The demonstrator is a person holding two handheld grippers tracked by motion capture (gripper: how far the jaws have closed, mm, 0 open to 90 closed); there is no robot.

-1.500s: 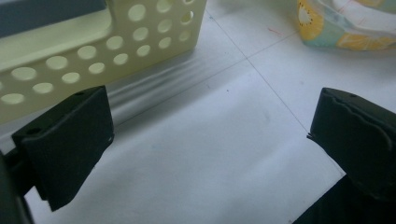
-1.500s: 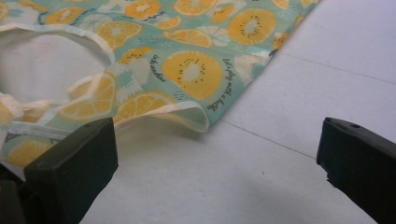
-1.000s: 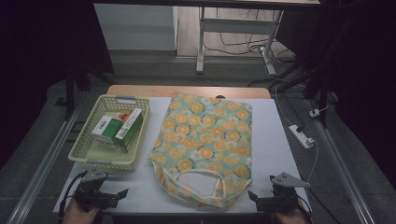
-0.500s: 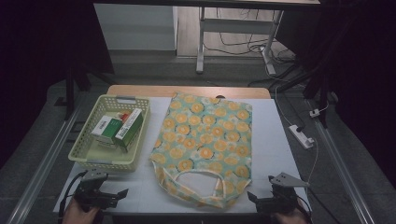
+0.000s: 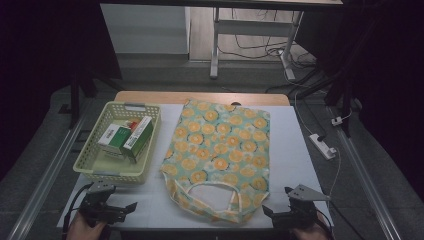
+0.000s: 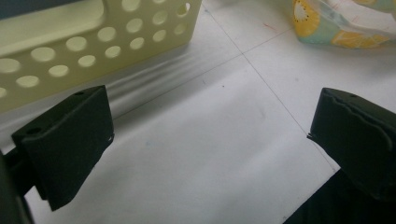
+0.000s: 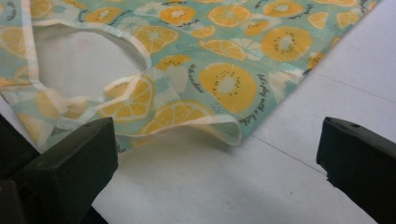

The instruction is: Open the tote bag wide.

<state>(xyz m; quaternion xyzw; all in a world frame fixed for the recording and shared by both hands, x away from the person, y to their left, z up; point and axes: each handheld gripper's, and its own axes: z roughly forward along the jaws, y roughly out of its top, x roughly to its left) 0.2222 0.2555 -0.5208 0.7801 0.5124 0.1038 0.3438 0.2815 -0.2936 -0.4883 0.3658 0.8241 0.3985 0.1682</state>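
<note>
A fruit-print cloth bag (image 5: 218, 157) lies flat on the white table (image 5: 295, 150), its handles and open mouth toward the person and its closed end toward the far edge. To its left stands a pale yellow basket (image 5: 100, 167) with round holes in its walls, just beside the bag; inside it lie two green and white boxes (image 5: 126, 137), side by side. The left gripper (image 5: 122, 207) rests at the near left corner of the table, just in front of the basket's near wall, and its jaws stand wide apart with bare table between them. In the left gripper view, the basket's wall (image 6: 93, 39) fills the upper left and a corner of the bag (image 6: 343, 23) shows at the upper right. The right gripper (image 5: 272, 212) sits at the near right corner, close to the bag's near right corner, and its jaws are also spread wide, holding nothing. In the right gripper view, the bag's hem (image 7: 210, 121) lies just ahead of the jaws, its edge slightly lifted off the table, with one handle loop (image 7: 84, 28) to the left.
</note>
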